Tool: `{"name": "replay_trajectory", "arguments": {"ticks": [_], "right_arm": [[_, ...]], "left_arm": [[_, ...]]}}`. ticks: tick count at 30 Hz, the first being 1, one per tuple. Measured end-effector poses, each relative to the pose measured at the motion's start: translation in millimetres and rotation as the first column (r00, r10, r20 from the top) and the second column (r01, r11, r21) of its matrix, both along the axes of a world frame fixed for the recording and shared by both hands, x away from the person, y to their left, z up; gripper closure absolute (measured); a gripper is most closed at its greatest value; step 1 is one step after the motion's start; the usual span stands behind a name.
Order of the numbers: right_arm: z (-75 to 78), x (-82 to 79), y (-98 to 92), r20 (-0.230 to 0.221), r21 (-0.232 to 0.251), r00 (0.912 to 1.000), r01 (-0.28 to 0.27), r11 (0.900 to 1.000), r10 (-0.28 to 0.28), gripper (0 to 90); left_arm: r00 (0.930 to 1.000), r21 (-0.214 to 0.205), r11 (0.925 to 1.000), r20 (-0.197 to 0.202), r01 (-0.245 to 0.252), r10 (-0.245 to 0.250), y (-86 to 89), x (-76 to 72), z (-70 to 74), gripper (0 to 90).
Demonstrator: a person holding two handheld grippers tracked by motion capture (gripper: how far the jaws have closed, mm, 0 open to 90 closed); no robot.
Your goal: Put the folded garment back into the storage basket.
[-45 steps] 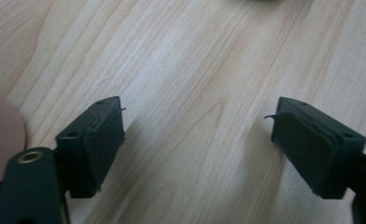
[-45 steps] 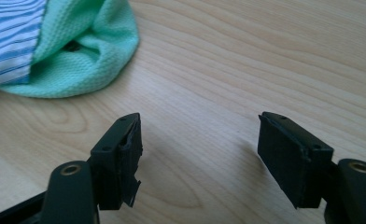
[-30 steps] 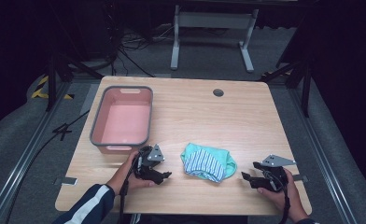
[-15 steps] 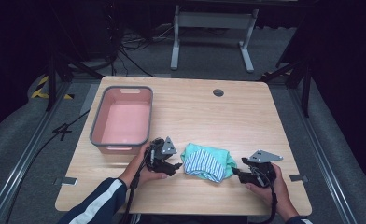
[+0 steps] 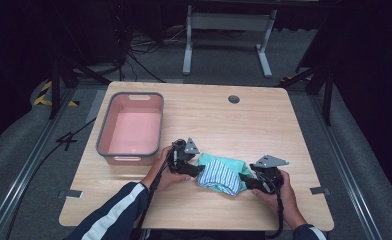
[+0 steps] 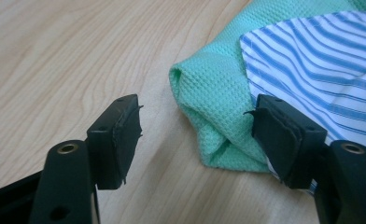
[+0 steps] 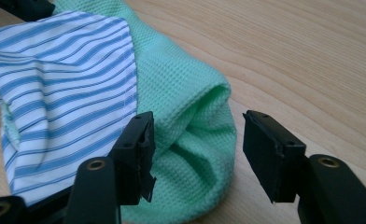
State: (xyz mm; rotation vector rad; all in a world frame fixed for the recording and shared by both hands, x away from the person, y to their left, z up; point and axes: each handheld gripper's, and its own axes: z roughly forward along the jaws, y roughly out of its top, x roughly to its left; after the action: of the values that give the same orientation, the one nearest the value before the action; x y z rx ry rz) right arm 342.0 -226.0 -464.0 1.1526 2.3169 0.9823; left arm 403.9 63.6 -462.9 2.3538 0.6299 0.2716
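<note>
A bundled mint-green waffle cloth (image 5: 232, 164) with a blue-and-white striped cloth (image 5: 220, 176) on top lies near the table's front middle. My left gripper (image 5: 198, 169) stands open at the bundle's left end; in the left gripper view the green fold (image 6: 209, 105) lies between its jaws, and the striped cloth (image 6: 326, 60) reaches past the right one. My right gripper (image 5: 243, 180) stands open at the bundle's right end, with the green fold (image 7: 195, 121) between its jaws and the striped cloth (image 7: 55, 93) to their left.
A pink bin with a grey rim (image 5: 103, 134) stands empty at the left, just behind the left hand. A round cable hole (image 5: 234, 99) sits near the wooden table's far edge. Metal table legs and cables lie on the floor beyond.
Both grippers have moved inward from either side toward the cloth bundle and now straddle its two ends.
</note>
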Motion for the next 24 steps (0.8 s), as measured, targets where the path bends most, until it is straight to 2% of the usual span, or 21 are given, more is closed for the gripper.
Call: {"name": "replay_trajectory", "arguments": {"ticks": [3,4,6,9,11,13,16,21,24], "right_arm": [[-4.9,3.1,4.9,-0.002,-0.023,0.9999,-0.011,0.9997,0.011,42.3],[-7.5,3.5,5.9,-0.012,-0.009,0.9998,-0.018,0.9998,0.018,41.9],[-10.9,3.3,8.0,-0.016,-0.039,0.9998,-0.014,0.9992,0.013,38.9],[-12.2,3.5,6.3,-0.022,-0.022,0.9998,0.004,0.9997,-0.004,36.8],[-11.9,3.6,5.2,-0.018,-0.035,0.9998,0.010,0.9993,-0.011,32.8],[-12.5,4.6,3.6,-0.031,-0.025,0.9993,0.018,0.9995,-0.019,32.4],[-13.6,6.1,0.7,-0.052,0.008,0.9986,0.012,0.9999,-0.011,37.0],[-10.8,4.6,3.1,-0.063,0.011,0.9973,-0.038,0.9992,0.039,59.5],[-10.1,4.6,2.6,-0.070,0.019,0.9967,-0.038,0.9991,0.040,65.0]], "left_arm": [[0.9998,0.031,0.9995,-0.018,0.003,-0.002,-2.0,-0.4,-6.1,30.7],[0.9998,0.020,0.9998,-0.018,0.002,-0.002,-1.6,-0.1,-7.4,30.7],[0.9995,0.003,1.0000,-0.032,-0.005,0.005,-0.8,-0.3,-9.3,30.5],[0.9989,-0.019,0.9998,-0.046,-0.004,0.003,1.4,-0.9,-11.5,30.6],[0.9981,-0.035,0.9994,-0.061,-0.005,0.002,2.0,-3.0,-12.9,30.6],[0.9986,-0.037,0.9993,-0.051,0.009,-0.011,1.8,-4.7,-13.1,30.7],[0.9983,-0.036,0.9992,-0.056,0.015,-0.017,1.2,-6.5,-13.0,30.6],[0.9980,-0.033,0.9993,-0.060,0.018,-0.020,0.9,-7.4,-12.8,30.7],[0.9975,-0.030,0.9991,-0.063,0.030,-0.032,0.8,-8.0,-12.0,32.0]]}}
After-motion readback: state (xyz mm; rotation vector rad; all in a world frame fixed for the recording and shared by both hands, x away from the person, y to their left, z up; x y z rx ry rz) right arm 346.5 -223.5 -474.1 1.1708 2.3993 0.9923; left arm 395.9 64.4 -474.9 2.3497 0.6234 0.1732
